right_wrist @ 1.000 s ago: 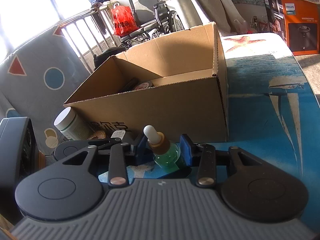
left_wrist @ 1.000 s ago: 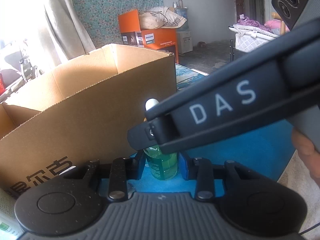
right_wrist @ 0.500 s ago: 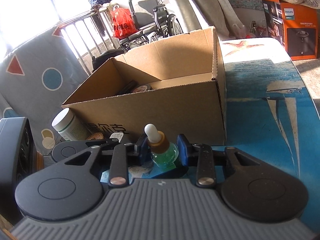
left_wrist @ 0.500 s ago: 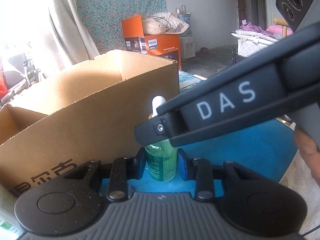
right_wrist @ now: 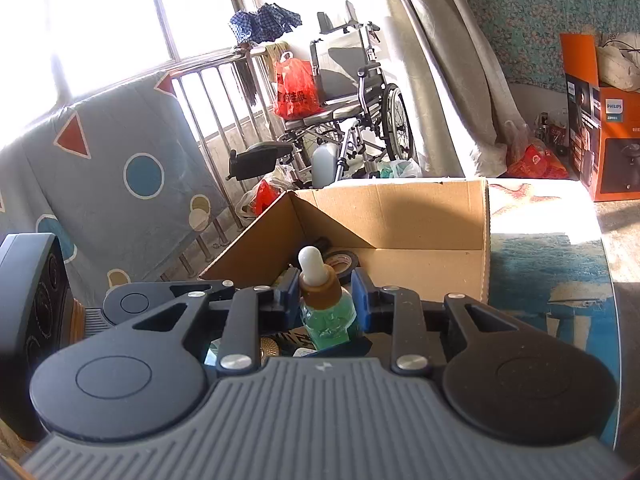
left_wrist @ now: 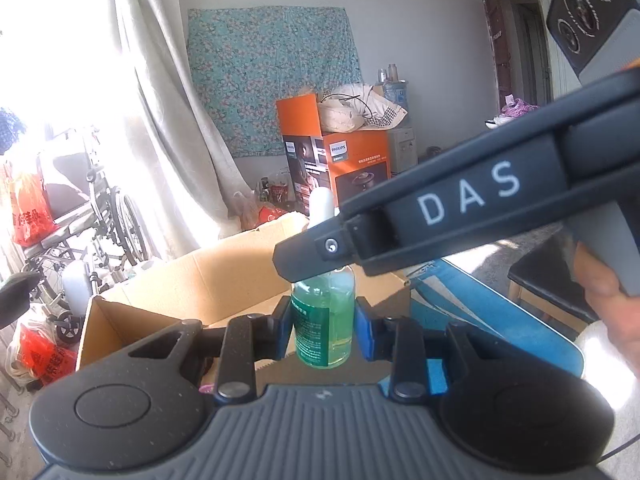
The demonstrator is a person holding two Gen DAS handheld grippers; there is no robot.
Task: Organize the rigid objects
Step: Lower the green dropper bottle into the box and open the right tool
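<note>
1. Left hand-held gripper [left_wrist: 323,322] has its blue pads pinching the lower body of the green dropper bottle [left_wrist: 324,320], bottle upright and clear of the worktop [left_wrist: 500,320].
2. Right hand-held gripper [right_wrist: 325,300] reaches across from the right; its jaws have just been closing, and its pads now clamp the same bottle at the shoulder, under the brown collar and white bulb.
3. So the bottle hangs between both grippers, above the near wall of the open cardboard box [right_wrist: 420,216].
4. The box sits at the worktop's left edge; a tape roll [right_wrist: 344,258] lies inside.
5. A person's hand [left_wrist: 612,300] grips the right handle.
</note>
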